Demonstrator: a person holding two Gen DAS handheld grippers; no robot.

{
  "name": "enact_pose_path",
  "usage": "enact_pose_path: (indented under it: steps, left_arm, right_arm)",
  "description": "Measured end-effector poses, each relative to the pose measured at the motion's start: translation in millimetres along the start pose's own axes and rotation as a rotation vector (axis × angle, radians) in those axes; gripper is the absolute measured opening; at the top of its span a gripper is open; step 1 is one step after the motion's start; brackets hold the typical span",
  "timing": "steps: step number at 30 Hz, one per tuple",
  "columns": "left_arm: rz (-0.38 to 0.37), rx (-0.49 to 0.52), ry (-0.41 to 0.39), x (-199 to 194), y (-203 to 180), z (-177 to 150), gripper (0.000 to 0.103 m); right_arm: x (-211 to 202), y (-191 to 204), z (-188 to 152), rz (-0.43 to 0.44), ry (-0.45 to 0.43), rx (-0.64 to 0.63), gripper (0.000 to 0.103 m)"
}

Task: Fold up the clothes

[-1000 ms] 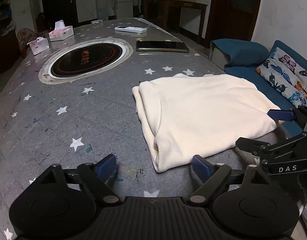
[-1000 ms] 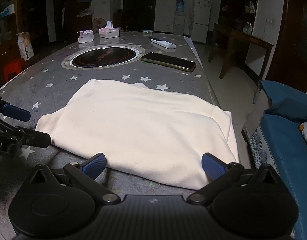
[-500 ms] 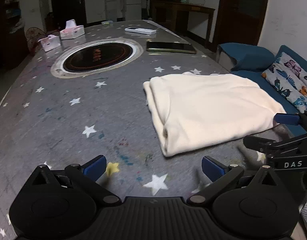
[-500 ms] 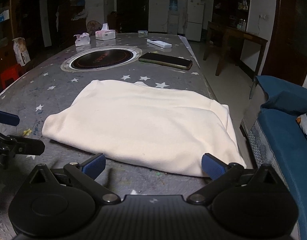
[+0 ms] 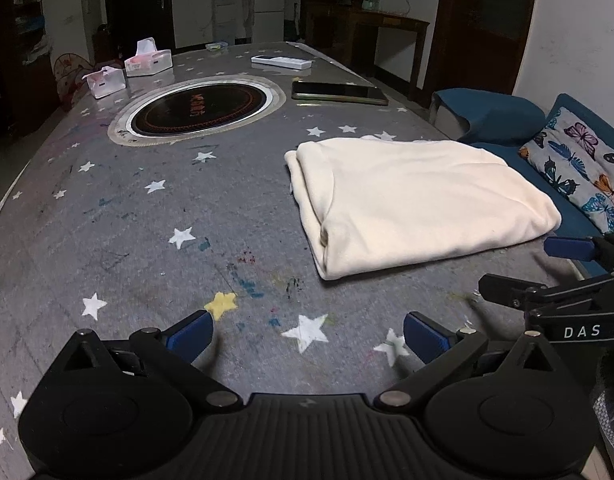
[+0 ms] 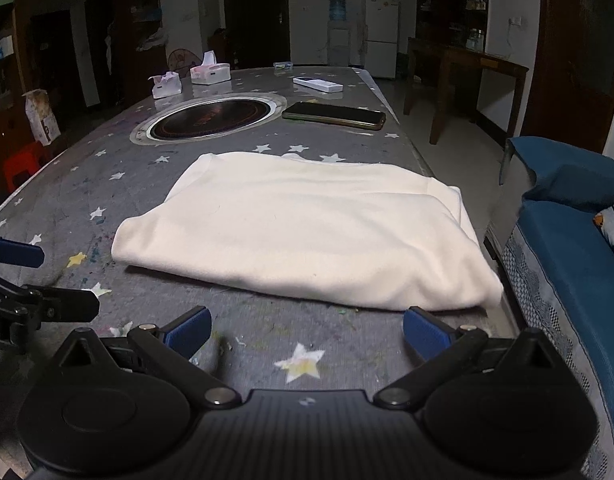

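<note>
On the table lies the folded cloth, soft and floppy, best pinched at a thick folded edge, while the left gripper and right gripper hang near it, both wide apart and holding nothing.

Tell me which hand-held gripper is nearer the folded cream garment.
Right. The right hand-held gripper sits just short of the folded cream garment, open. The left hand-held gripper is farther back, off its corner, open.

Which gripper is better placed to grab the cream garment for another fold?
Probably right: the right gripper sits open facing the cream garment, while the left gripper faces bare table.
</note>
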State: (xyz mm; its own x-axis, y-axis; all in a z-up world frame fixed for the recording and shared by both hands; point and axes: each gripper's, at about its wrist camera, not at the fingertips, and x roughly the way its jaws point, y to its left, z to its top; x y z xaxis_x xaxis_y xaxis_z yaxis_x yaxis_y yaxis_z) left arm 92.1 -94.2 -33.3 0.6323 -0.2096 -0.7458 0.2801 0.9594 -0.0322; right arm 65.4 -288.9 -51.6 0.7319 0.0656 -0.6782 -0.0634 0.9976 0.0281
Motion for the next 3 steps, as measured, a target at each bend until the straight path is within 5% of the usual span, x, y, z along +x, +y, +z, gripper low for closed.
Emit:
enact_pose_path:
  steps: [3]
  left_arm:
    - [-0.011, 0.004, -0.001, -1.9, -1.3, -1.4, 0.103]
  right_arm:
    - [-2.8, -1.1, -2.1, -0.001, -0.001, 0.010, 0.103]
